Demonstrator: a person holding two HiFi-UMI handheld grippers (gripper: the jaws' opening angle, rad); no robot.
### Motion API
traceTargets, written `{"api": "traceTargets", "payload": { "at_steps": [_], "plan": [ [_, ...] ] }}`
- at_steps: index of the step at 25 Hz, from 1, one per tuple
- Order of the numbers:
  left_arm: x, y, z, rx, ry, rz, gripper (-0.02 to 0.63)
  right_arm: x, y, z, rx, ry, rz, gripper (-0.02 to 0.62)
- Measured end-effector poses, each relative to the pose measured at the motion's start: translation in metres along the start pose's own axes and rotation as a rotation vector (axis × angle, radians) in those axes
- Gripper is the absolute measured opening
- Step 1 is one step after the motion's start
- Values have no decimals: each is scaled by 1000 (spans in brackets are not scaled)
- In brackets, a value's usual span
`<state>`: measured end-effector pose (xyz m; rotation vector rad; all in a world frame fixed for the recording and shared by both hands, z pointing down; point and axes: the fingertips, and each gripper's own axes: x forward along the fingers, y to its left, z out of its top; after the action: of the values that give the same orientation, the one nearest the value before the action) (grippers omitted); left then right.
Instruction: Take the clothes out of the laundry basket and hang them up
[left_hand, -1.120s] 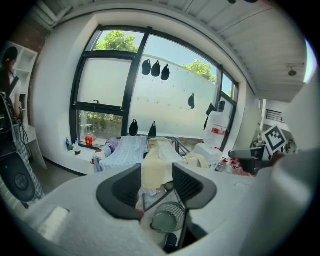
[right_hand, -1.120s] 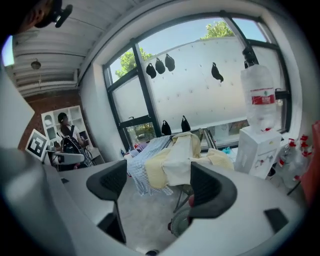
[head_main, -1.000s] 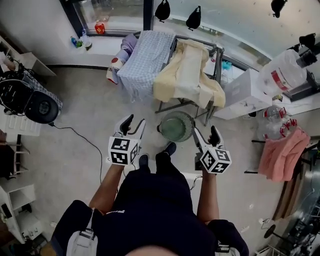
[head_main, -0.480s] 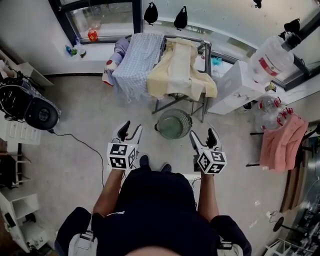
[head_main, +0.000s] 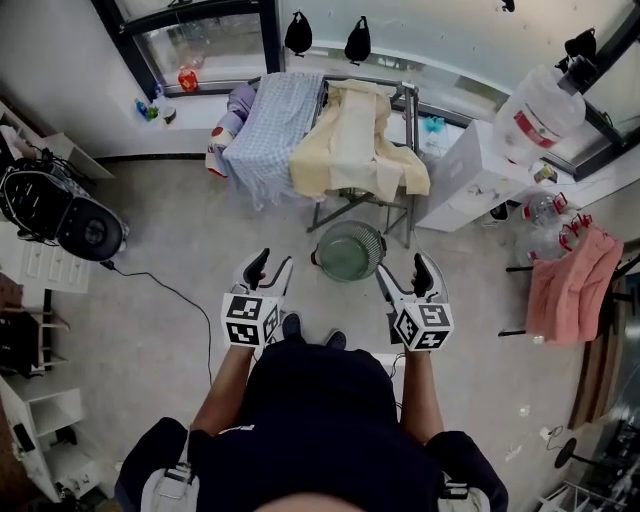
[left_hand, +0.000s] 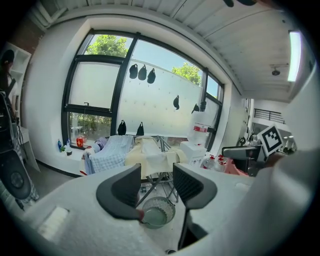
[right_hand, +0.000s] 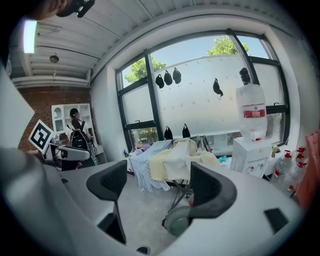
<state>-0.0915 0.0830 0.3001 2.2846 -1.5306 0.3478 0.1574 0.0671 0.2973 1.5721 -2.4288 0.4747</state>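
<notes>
The round green mesh laundry basket (head_main: 349, 250) stands on the floor in front of the drying rack (head_main: 408, 100) and looks empty inside. A blue checked cloth (head_main: 272, 135) and a cream cloth (head_main: 355, 150) hang over the rack. My left gripper (head_main: 270, 268) hovers left of the basket, open with nothing between its jaws. My right gripper (head_main: 404, 277) hovers right of the basket, also open and empty. In the left gripper view the basket (left_hand: 157, 211) shows below the left gripper (left_hand: 156, 187). The right gripper view has the basket (right_hand: 176, 220) low, partly behind the right jaw of the right gripper (right_hand: 157, 187).
A white water dispenser (head_main: 470, 185) with its bottle stands right of the rack. A pink cloth (head_main: 570, 285) hangs at the far right. A black round appliance (head_main: 60, 215) and its cable (head_main: 170, 290) lie at the left. A person with a backpack (right_hand: 77, 135) stands far off.
The feet have drawn back a little from the basket, and both grippers have come slightly nearer the body. Both grippers remain open and empty.
</notes>
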Motion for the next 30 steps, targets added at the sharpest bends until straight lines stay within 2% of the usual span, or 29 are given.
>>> {"api": "traceTargets", "payload": {
  "at_steps": [2,3,4,5,6,9,18,20,24,30],
  "plan": [
    [0,-5,-2,-6,8,-10,202,-2,-2,-1,3,-4,-4,359],
    [0,-7,-2,-12,6,-15,183,-3,-5,-2,7,-4,-17,287],
    [0,-8,-1,-17,-3,-23,117,-4,-8,-3,14,1,-33,203],
    [-1,-12,0,-19,-12,-38,35,-5,-12,-6,27,10,-44,53],
    [-1,-16,0,-18,-16,-59,25,-5,-14,-8,45,20,-43,0],
    [1,-23,-3,-6,1,-83,23,-5,-14,-13,75,34,-21,0],
    [6,-12,-1,23,12,-37,23,0,-12,-11,-2,46,-32,-2],
    [7,-6,-1,9,17,-25,23,2,-11,-14,-18,58,-38,-2],
    [9,3,1,-99,6,-34,23,8,-9,-17,-8,67,-27,-2],
    [12,4,9,-88,-19,-56,23,12,-12,-18,4,74,-37,-2]
  ]
}}
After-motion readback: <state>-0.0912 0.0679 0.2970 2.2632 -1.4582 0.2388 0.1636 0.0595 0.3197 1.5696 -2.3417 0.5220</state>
